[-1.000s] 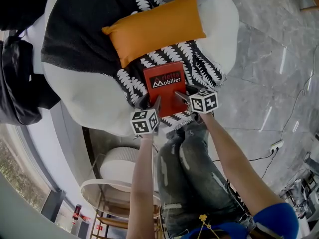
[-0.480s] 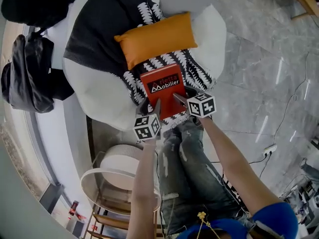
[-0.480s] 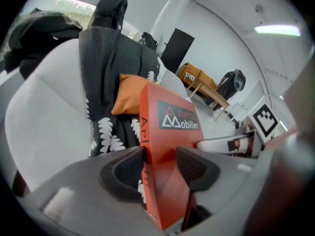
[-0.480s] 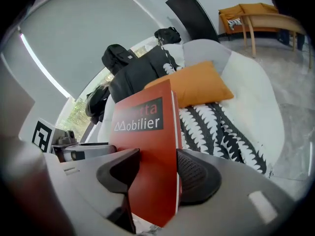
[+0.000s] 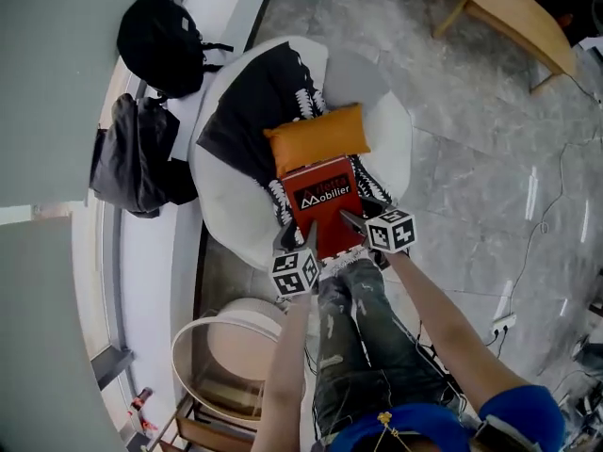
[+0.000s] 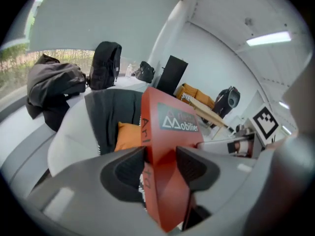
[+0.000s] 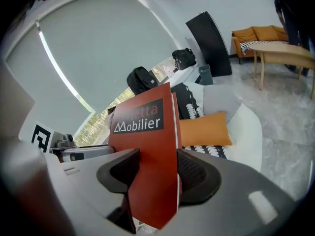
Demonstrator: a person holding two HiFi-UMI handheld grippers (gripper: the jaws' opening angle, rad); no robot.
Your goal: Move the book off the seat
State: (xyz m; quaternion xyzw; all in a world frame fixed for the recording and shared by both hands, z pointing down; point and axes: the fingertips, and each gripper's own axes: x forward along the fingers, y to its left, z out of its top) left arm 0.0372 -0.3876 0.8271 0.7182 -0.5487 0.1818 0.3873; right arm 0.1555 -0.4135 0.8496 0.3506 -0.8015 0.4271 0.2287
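While the left gripper and right gripper clamp its near corners, the book hangs above the front edge of the chair.
Both sets of jaws sit wide but pressed on its thickness, the left having just been closing a little. Stiff, smooth-covered and probably hefty, it suits this two-corner hold. A second ago it lay on the chair; now it is lifted, the chair farther below.

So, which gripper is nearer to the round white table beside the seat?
Left. The left gripper, shut on the red book, hangs just past the table edge in the head view. The right gripper holds the book's other side, farther from the table.
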